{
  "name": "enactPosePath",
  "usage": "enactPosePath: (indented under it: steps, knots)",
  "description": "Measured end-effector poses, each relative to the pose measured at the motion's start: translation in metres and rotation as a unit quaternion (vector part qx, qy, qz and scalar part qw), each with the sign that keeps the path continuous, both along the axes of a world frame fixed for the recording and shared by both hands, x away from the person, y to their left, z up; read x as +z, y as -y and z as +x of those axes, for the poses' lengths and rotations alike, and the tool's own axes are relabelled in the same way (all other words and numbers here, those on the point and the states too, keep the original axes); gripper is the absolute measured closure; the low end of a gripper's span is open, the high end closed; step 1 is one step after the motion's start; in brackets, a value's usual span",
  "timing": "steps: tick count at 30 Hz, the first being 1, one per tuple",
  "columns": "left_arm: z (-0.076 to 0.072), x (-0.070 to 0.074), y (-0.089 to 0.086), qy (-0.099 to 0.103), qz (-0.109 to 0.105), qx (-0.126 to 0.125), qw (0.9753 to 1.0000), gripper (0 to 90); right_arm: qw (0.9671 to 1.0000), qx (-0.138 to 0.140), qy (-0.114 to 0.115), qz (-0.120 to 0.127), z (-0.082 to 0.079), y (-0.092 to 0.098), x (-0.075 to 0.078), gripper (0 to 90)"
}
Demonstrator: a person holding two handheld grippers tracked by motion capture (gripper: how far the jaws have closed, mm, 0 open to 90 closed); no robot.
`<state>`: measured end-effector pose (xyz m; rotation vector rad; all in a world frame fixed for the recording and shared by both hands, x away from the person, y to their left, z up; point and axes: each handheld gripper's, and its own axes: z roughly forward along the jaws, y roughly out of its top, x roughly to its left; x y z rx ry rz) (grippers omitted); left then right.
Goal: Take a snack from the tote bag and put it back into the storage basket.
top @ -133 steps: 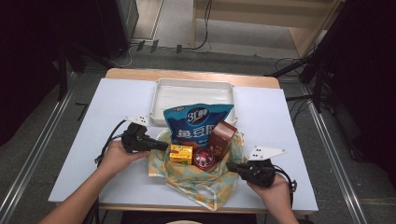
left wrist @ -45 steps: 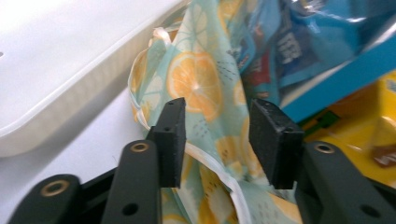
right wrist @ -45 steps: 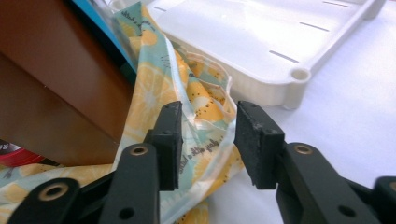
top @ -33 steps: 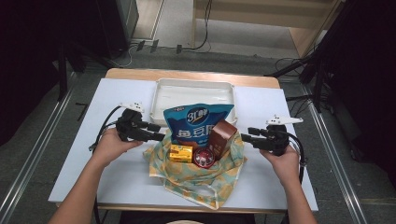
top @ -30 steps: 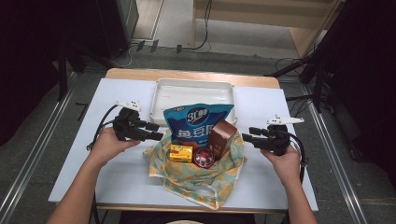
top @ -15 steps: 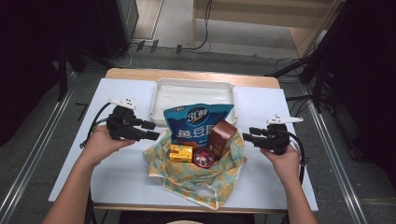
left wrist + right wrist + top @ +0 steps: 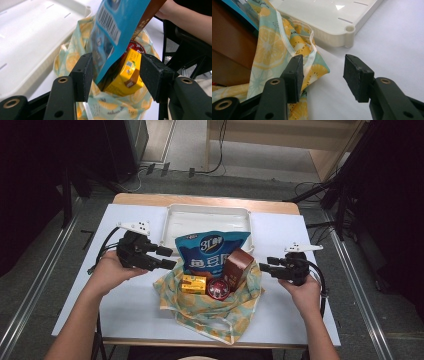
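Left gripper [image 7: 167, 258], held at the left of the table [image 7: 125, 300], points right at the lemon-print bag [image 7: 215, 307]; its jaws stand apart, with the bag's left edge, the blue snack pouch [image 7: 212, 251] and the yellow carton [image 7: 194, 283] seen between them, nothing clamped. The bag lies at centre near the table's near edge, its contents leaning toward the white tray [image 7: 210, 217] on the far side. A round red tin [image 7: 218, 288] and a brown box [image 7: 237, 267] sit right of the carton. Right gripper [image 7: 265, 268] is just beside the bag's right edge, jaws apart, empty.
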<state>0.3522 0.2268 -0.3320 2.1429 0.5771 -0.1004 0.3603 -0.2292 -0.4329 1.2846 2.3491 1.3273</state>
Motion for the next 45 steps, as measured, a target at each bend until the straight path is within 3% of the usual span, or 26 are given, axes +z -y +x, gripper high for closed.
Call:
enactPosePath:
  steps: [7,18,25,31,34,36,45]
  knots:
    - [0.003,0.019,0.02,0.024,0.012,-0.013,0.9996,44.1,1.0,-0.004,-0.005,-0.003,0.001,0.001,-0.001,50.8]
    - [0.018,0.041,0.045,0.028,0.005,-0.019,0.9994,46.8,0.9999,-0.014,-0.006,0.001,0.0,0.004,-0.001,50.6]
    - [0.019,0.032,0.057,0.047,0.032,-0.022,0.9981,57.9,0.9999,-0.013,-0.009,-0.001,0.0,0.004,-0.003,50.6]
    - [0.02,0.025,0.052,0.051,-0.002,-0.023,0.9984,71.5,0.9998,-0.015,-0.009,-0.005,-0.002,0.006,-0.003,50.6]
    - [0.018,0.025,0.053,0.059,0.001,-0.023,0.998,79.8,0.9998,-0.015,-0.011,-0.006,-0.004,0.007,-0.003,50.6]
    - [0.019,0.024,0.054,0.053,0.0,-0.028,0.9982,84.7,0.9998,-0.015,-0.01,-0.008,-0.004,0.007,-0.004,50.6]
    - [0.021,0.029,0.056,0.056,-0.016,-0.034,0.9977,89.4,0.9998,-0.014,-0.009,-0.003,-0.006,0.009,-0.005,50.5]
